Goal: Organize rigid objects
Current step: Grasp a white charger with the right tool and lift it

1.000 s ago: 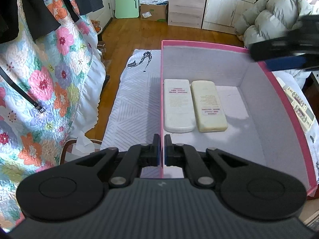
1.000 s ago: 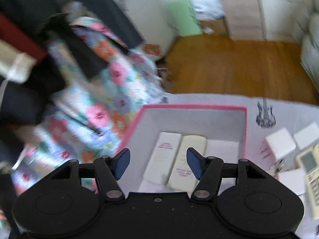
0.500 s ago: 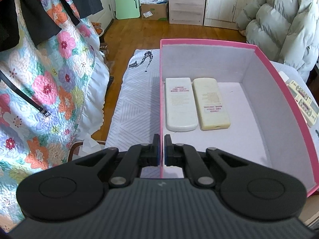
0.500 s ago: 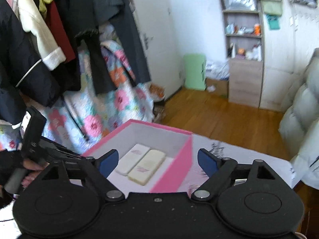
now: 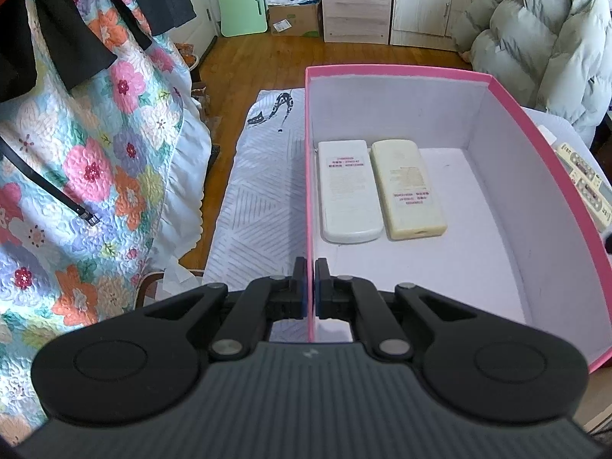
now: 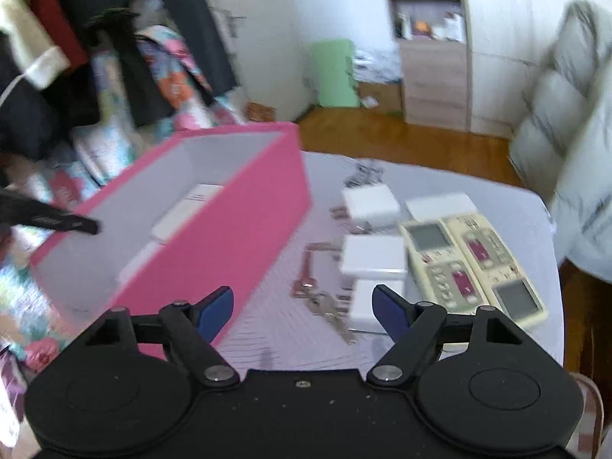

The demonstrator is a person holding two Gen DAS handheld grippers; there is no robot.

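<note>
A pink box (image 5: pixel 382 70) with a white inside stands on the patterned table cloth. Two remotes lie face down side by side in it, a white one (image 5: pixel 348 191) and a cream one (image 5: pixel 407 189). My left gripper (image 5: pixel 310 267) is shut on the box's left wall near its front corner. In the right wrist view the box's pink outer wall (image 6: pixel 244 225) is at the left. My right gripper (image 6: pixel 302 306) hangs open to its right, its jaws closing with nothing between the pads. Below it lie keys (image 6: pixel 325 306), white adapters (image 6: pixel 373 256) and two face-up remotes (image 6: pixel 440 256).
A floral quilt (image 5: pixel 95 153) and dark hanging clothes close off the left side. A puffy coat (image 5: pixel 543 30) lies at the back right. The table's right edge (image 6: pixel 554 267) drops to a wooden floor. Face-up remotes (image 5: pixel 585 176) lie just outside the box's right wall.
My right gripper has swung from above the box out to the right and lower, over the loose items, and its jaws stand wider. The left gripper and box have not moved.
</note>
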